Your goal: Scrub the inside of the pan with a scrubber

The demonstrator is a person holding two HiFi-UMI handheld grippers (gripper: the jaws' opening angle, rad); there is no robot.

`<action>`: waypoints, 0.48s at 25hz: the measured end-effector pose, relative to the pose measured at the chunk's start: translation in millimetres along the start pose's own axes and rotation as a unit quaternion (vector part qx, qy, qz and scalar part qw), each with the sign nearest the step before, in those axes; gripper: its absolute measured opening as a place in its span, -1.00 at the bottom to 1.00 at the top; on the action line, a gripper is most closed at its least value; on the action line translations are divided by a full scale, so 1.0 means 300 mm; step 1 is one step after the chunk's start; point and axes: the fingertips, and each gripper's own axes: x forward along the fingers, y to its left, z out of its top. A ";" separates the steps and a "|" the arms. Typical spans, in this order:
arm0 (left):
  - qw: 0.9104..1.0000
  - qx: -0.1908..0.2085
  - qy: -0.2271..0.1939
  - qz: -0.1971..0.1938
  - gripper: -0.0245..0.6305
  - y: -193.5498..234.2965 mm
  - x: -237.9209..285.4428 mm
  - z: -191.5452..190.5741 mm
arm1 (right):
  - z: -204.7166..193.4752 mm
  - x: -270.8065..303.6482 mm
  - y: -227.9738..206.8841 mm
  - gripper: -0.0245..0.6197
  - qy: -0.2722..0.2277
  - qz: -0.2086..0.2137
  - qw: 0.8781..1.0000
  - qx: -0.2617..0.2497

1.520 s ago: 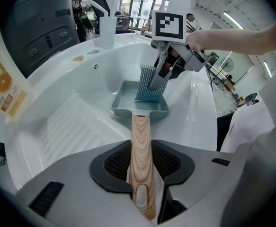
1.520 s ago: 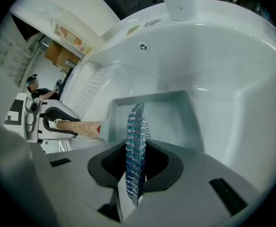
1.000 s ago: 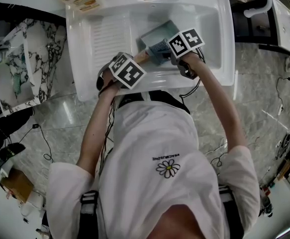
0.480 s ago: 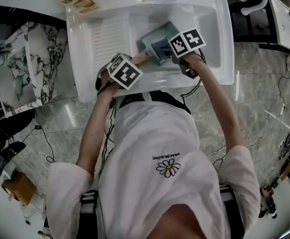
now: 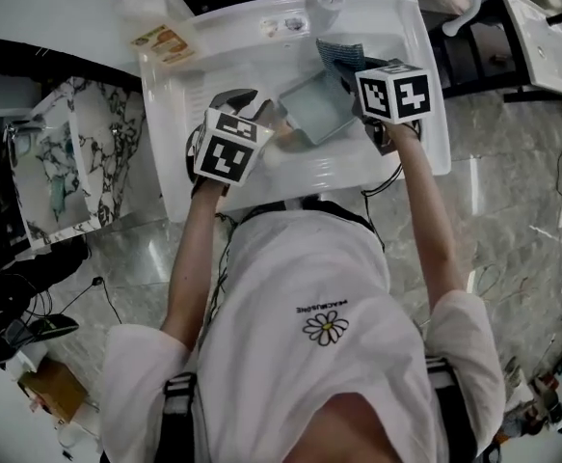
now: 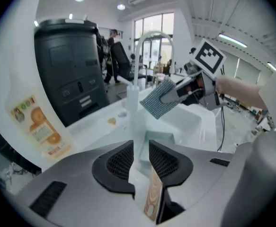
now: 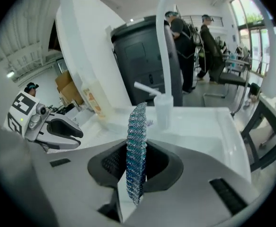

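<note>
Head view: steadying square grey pan (image 5: 314, 109), closing left hand-held gripper (image 6: 140, 162) round its wooden handle (image 6: 154, 197); clamping blue-silver mesh scrubber (image 7: 137, 145) in right hand-held gripper (image 7: 135, 169), raised; next needing lowering inside.

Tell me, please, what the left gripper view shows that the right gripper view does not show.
Only the left gripper view shows the pan, its wooden handle between the closing jaws of the left gripper, and the right gripper from outside. Only the right gripper view shows the left gripper from outside. Both show the scrubber clamped in the right gripper, the faucet and the dark bin.
</note>
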 end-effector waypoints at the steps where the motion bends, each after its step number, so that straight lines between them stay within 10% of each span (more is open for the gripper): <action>1: 1.000 0.000 -0.029 0.010 -0.59 0.004 -0.020 0.058 | 0.040 -0.038 -0.001 -0.75 -0.028 -0.013 0.999 -0.011; 12: 0.949 0.018 -0.308 0.063 -0.86 -0.083 -0.254 0.448 | 0.209 -0.402 0.069 -0.75 -0.263 -0.139 0.952 -0.073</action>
